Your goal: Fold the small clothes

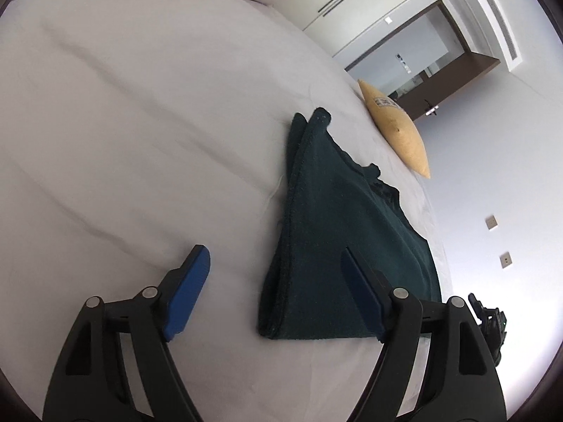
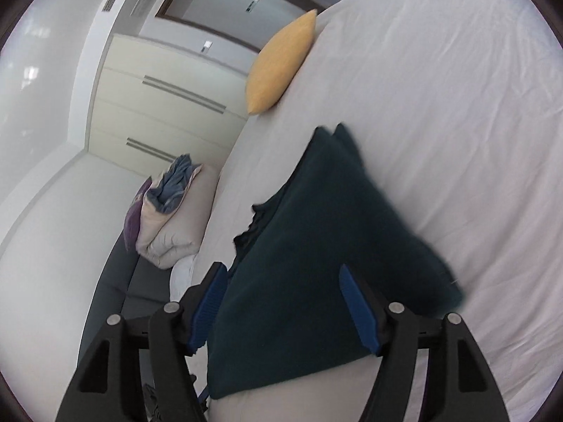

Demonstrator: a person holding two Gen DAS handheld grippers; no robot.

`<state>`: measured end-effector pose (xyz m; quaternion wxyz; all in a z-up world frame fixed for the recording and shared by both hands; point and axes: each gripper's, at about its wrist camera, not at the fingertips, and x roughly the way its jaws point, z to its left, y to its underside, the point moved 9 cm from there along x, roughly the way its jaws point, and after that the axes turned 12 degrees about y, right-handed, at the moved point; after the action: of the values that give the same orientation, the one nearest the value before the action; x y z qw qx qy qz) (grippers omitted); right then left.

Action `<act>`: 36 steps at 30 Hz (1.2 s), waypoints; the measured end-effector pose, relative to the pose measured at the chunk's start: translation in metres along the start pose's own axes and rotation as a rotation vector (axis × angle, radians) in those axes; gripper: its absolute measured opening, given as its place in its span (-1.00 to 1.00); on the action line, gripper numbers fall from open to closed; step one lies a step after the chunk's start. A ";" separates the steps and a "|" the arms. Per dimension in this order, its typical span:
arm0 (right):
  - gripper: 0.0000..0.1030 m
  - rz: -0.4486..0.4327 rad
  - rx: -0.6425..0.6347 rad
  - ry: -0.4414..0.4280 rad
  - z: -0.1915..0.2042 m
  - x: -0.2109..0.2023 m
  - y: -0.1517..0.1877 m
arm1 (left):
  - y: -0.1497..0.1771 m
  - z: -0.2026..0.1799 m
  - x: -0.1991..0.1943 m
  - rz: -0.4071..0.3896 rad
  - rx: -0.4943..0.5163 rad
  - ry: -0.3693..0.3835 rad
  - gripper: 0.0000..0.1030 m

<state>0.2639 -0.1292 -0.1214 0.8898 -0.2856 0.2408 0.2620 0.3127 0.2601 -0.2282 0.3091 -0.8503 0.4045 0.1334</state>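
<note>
A dark green garment (image 1: 327, 232) lies folded in a long strip on the white bed sheet (image 1: 123, 123). My left gripper (image 1: 274, 263) is open with blue pads, its near end of the garment lying between the fingers, untouched. In the right wrist view the same garment (image 2: 316, 246) fills the middle. My right gripper (image 2: 281, 281) is open, its fingers standing on either side of the garment's near part. Whether the pads touch the cloth I cannot tell.
A yellow cushion (image 1: 397, 130) rests at the bed's far edge, also in the right wrist view (image 2: 281, 63). A pile of pale bedding with blue cloth (image 2: 176, 207) sits on a dark sofa beside the bed. Wardrobe doors (image 2: 162, 105) and a doorway stand behind.
</note>
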 end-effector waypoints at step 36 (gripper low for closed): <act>0.36 0.425 -0.312 -0.055 0.096 0.118 0.070 | -0.002 -0.082 0.098 0.280 0.074 -0.048 -0.80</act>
<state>0.3364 0.0198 -0.1477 0.7662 -0.3552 0.2277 0.4846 0.3742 0.1496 -0.2105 0.3283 -0.7702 0.5162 0.1805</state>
